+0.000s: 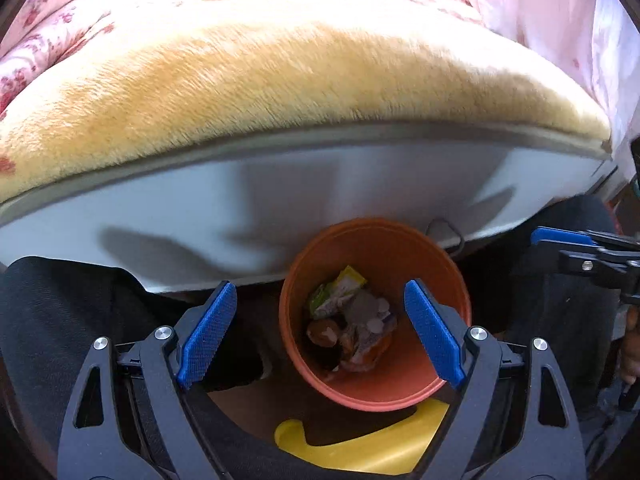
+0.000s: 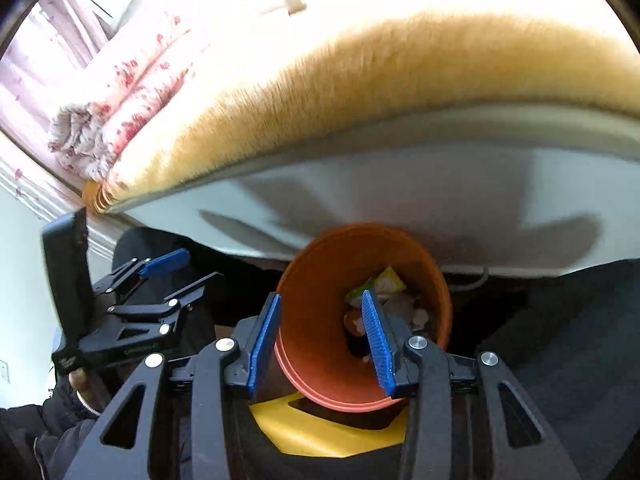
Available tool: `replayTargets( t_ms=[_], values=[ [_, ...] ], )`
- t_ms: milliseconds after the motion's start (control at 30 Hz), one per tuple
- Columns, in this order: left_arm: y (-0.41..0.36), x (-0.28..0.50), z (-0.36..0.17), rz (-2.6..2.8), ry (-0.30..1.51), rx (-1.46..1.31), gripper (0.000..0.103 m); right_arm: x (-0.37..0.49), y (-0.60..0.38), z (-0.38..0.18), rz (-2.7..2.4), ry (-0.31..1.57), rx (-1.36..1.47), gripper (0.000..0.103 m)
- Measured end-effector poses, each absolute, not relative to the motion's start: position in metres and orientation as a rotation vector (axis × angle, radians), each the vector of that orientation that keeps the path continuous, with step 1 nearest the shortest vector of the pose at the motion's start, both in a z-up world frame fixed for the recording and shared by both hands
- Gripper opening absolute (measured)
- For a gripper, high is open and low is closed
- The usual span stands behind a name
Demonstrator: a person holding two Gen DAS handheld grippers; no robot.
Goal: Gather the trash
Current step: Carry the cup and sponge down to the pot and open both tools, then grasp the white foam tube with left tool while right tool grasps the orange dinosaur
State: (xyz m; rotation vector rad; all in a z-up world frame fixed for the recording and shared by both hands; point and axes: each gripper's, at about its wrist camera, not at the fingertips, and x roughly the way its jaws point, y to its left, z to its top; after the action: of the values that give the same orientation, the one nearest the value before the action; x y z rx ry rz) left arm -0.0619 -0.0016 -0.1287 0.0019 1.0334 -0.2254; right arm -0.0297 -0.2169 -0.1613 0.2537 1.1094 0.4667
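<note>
An orange bin [image 1: 404, 376] sits below the bed edge, holding crumpled wrappers and other trash [image 1: 352, 316]. My left gripper [image 1: 320, 332] is open and empty, its blue pads wide apart just above the bin's left side. In the right wrist view the bin [image 2: 316, 320] fills the centre with the trash [image 2: 384, 284] inside. My right gripper [image 2: 324, 344] is shut on the bin's near rim, one pad outside the wall and one inside. The left gripper [image 2: 168, 276] shows at the left of that view.
A bed with a tan plush blanket [image 1: 280, 76] and white mattress side [image 1: 320, 184] lies ahead. A floral quilt [image 2: 120, 92] lies at the left. A yellow plastic object [image 1: 360, 444] sits under the bin. Dark fabric [image 2: 580, 340] flanks both sides.
</note>
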Motion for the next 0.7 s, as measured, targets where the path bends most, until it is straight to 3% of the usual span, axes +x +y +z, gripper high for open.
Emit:
replayTargets(
  t_ms=[133,367,533,700],
  values=[
    [0.007,-0.059,-0.099,-0.245,0.967,-0.05,0.084,-0.038,-0.23,-0.12,0.477,0.98,0.241,0.055],
    [0.012,0.014,-0.012,-0.158,0.815,-0.05,0.093,-0.034,-0.257,-0.071,0.424,0.719,0.253,0.061],
    [0.03,0.117,0.012,0.068,0.839,-0.208,0.093,-0.024,-0.267,-0.08,0.436,0.675,0.323,0.062],
    [0.033,0.208,0.003,0.25,0.871,-0.263,0.093,-0.012,-0.276,-0.103,0.431,0.711,0.37,0.062]
  ],
)
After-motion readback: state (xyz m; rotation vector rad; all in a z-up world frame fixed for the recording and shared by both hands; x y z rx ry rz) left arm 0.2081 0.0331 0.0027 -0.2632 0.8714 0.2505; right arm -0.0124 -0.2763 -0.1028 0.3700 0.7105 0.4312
